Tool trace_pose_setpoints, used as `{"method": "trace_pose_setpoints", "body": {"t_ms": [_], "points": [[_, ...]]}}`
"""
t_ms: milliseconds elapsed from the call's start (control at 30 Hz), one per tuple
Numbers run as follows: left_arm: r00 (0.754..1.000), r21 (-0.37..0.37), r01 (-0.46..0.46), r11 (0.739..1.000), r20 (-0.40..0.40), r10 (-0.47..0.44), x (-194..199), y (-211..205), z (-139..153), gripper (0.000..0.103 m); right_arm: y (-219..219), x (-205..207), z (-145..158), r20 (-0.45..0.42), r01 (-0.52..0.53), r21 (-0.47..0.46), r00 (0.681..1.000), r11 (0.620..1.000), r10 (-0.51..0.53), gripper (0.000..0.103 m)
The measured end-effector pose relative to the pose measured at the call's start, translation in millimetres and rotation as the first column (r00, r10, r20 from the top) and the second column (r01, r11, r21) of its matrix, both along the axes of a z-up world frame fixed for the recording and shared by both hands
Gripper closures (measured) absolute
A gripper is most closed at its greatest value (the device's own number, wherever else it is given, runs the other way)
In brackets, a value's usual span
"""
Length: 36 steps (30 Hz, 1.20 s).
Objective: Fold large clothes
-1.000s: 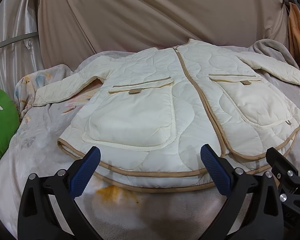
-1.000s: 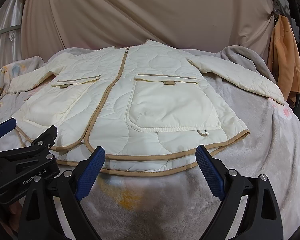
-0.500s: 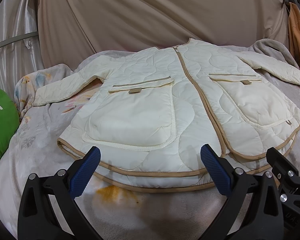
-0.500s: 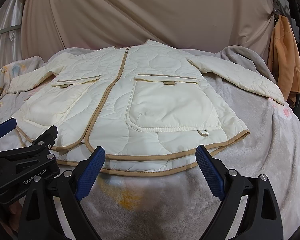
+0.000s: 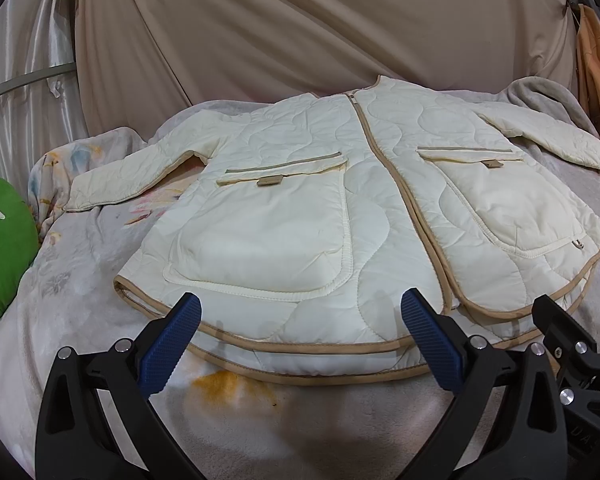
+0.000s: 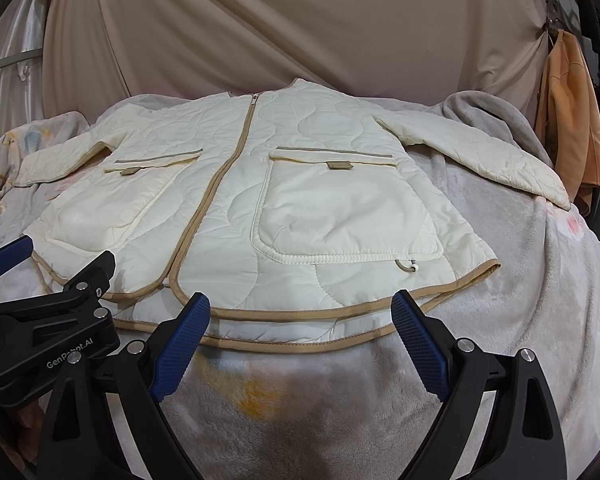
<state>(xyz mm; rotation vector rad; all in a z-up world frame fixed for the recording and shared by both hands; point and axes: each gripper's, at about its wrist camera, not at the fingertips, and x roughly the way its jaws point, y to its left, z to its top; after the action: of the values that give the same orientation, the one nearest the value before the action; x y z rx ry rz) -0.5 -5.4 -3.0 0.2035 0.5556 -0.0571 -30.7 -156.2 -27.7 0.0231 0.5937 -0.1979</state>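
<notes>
A cream quilted jacket (image 5: 300, 216) with tan trim lies flat, front up and zipped, on a grey blanket (image 5: 80, 280), sleeves spread to both sides. It also shows in the right wrist view (image 6: 300, 200). My left gripper (image 5: 300, 340) is open and empty, hovering just before the hem on the jacket's left half. My right gripper (image 6: 300, 336) is open and empty, just before the hem on the right half. The left gripper's body shows at the lower left of the right wrist view (image 6: 48, 320).
A green cushion (image 5: 0, 240) lies at the far left. A beige curtain (image 5: 300, 20) hangs behind the bed. An orange garment (image 6: 572, 120) hangs at the right. The blanket (image 6: 560, 300) drops off at the right edge.
</notes>
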Motion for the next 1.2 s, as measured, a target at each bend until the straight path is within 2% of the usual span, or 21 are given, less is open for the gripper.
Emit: {"method": "trace_pose_setpoints", "body": {"t_ms": [500,600,667,733,867,967,1100,1200], "points": [[1.0,-0.002,-0.002,1.0,-0.008,0.002,1,1,0,0.005,0,2,-1,-0.009,-0.001,0.0,1.0,1.0,0.001,0.013],[0.999,-0.053,0.011,0.999,-0.036,-0.013,3,10,1,0.005,-2,2,-1,-0.023,-0.008,0.021,1.0,1.0,0.008,0.013],[0.997,-0.096,0.028,0.995,-0.064,-0.034,7,21,9,0.005,-13,2,7,-0.044,-0.028,0.045,0.999,0.999,0.03,0.016],[0.995,-0.118,0.042,0.992,-0.081,-0.052,14,33,21,0.005,-39,0,24,-0.029,-0.022,0.078,0.999,0.997,0.024,0.016],[0.993,-0.152,0.063,0.986,-0.084,-0.077,35,56,47,0.005,-126,12,53,-0.003,0.087,0.144,0.996,0.986,-0.088,0.016],[0.99,-0.194,0.062,0.979,-0.108,-0.085,63,72,59,0.005,-211,34,55,-0.026,0.216,0.235,0.976,0.948,-0.216,0.016],[0.992,-0.242,-0.007,0.97,-0.125,-0.024,105,93,65,0.005,-328,64,37,-0.083,0.387,0.401,0.918,0.83,-0.388,0.017],[0.992,-0.237,-0.03,0.971,-0.13,-0.001,133,100,65,0.005,-395,81,20,-0.116,0.477,0.489,0.866,0.73,-0.487,0.018]]}}
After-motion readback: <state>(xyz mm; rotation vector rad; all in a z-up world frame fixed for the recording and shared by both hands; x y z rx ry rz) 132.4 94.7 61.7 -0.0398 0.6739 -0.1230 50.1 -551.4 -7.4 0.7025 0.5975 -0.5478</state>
